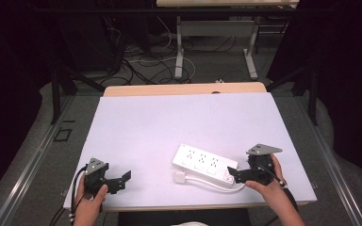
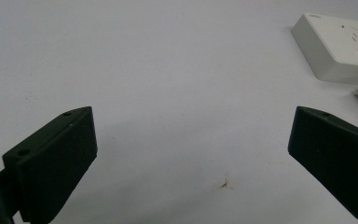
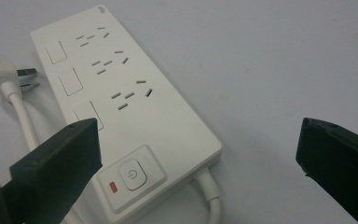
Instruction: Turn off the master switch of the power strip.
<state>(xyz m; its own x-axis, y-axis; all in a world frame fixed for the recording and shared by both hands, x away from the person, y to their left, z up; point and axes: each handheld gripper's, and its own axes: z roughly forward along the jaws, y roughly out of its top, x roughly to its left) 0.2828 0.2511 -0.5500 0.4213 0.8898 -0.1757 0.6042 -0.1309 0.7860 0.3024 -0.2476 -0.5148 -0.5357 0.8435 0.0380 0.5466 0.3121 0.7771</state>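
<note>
A white power strip (image 1: 204,164) lies flat on the white table top, near the front and right of the middle. Its power button (image 3: 130,176) with a small red mark is at the end nearest my right gripper (image 3: 198,154). That gripper (image 1: 234,175) is open, jaws wide, hovering at this switch end with no pad pressing on the strip (image 3: 121,102). The strip's white cable (image 1: 217,183) curls along its front side to the plug (image 1: 179,177), which lies loose on the table. My left gripper (image 1: 121,182) rests at the front left, open and empty (image 2: 191,154), with the strip's corner (image 2: 335,46) farther off.
The white table top (image 1: 169,117) has a wooden strip along its far edge (image 1: 184,89). The front edge runs just below both hands. Beyond the table are floor cables (image 1: 146,66) and the legs of another table (image 1: 180,47).
</note>
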